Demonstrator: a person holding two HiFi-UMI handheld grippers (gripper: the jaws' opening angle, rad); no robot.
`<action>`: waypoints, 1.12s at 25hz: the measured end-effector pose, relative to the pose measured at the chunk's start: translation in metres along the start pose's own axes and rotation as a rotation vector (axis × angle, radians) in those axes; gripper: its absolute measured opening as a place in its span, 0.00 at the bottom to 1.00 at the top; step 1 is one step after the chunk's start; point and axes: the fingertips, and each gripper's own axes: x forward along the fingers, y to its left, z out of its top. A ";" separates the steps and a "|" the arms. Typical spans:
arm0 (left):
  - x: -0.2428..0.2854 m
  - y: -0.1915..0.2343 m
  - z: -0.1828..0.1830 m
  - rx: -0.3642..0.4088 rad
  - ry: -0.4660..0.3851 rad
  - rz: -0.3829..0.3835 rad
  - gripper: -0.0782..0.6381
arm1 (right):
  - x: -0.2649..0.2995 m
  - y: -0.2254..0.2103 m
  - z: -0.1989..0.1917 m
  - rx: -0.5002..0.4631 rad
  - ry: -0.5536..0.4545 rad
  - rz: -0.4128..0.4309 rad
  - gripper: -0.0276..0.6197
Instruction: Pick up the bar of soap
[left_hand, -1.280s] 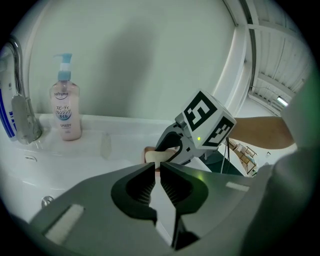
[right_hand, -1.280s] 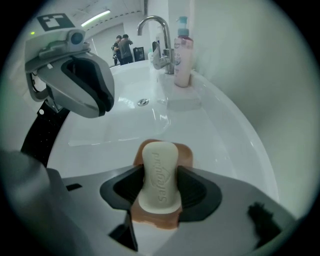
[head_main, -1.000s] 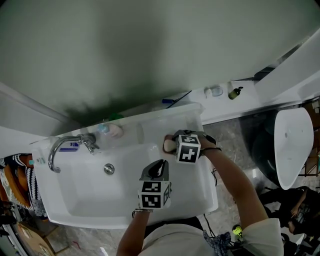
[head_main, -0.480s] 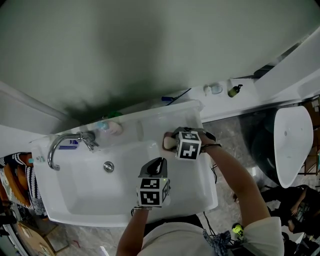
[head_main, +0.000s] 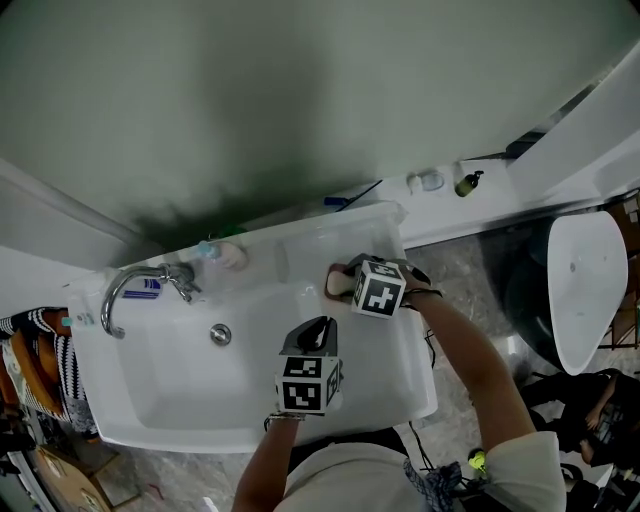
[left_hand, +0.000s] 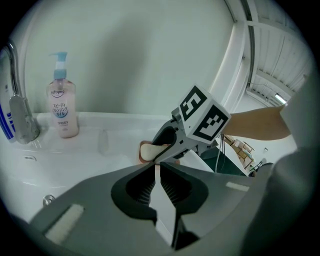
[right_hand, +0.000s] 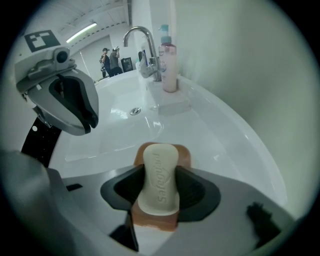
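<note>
R tongs (right_hand: 160, 186) are clamped on the bar of soap (right_hand: 159, 172), pads on its two long sides abt mid-length, lower centre of the right gripper view. The bar is pale, embossed lettering up, and lies over a brown soap dish (right_hand: 184, 152) on the ledge of the sink (head_main: 150, 405). In the head view that's just right of centre, at the basin's back right corner. Can't tell whether the bar is off the dish or only gripped.

L tongs (left_hand: 159, 172) hang over the basin, mid-frame in the head view. Jaws are pinched nearly together w/ nothing btwn them, pointed toward the soap but apart from it. The faucet (head_main: 125, 292) and pump bottle (left_hand: 62, 107) sit well off to the left in the head view, not in the way.

Judgement: grasp looks made, the lift is what's left. Risks from here:
- Soap is prob. slick. With rounded sides and hard pads, too much squeeze could squirt it fwd out of the jaws into the basin.
- Bar may stick to the dish w/ residue. A quick pull could drag the dish up, then it drops on the ledge or into the basin.
- Pads' lower edges look close to the dish. If they pinch it too, both come up.
- Tilt during the lift could let the bar pivot btwn the pads, since the grip is only across its middle.
</note>
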 end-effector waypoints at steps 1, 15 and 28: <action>-0.001 0.000 0.000 0.003 0.001 0.000 0.16 | 0.000 0.000 0.000 -0.001 -0.003 -0.005 0.37; -0.009 0.002 0.002 0.022 -0.017 0.021 0.16 | -0.013 -0.002 0.002 0.033 -0.072 -0.082 0.37; -0.016 -0.002 0.004 0.028 -0.035 0.027 0.16 | -0.014 0.006 -0.007 0.012 -0.038 -0.085 0.37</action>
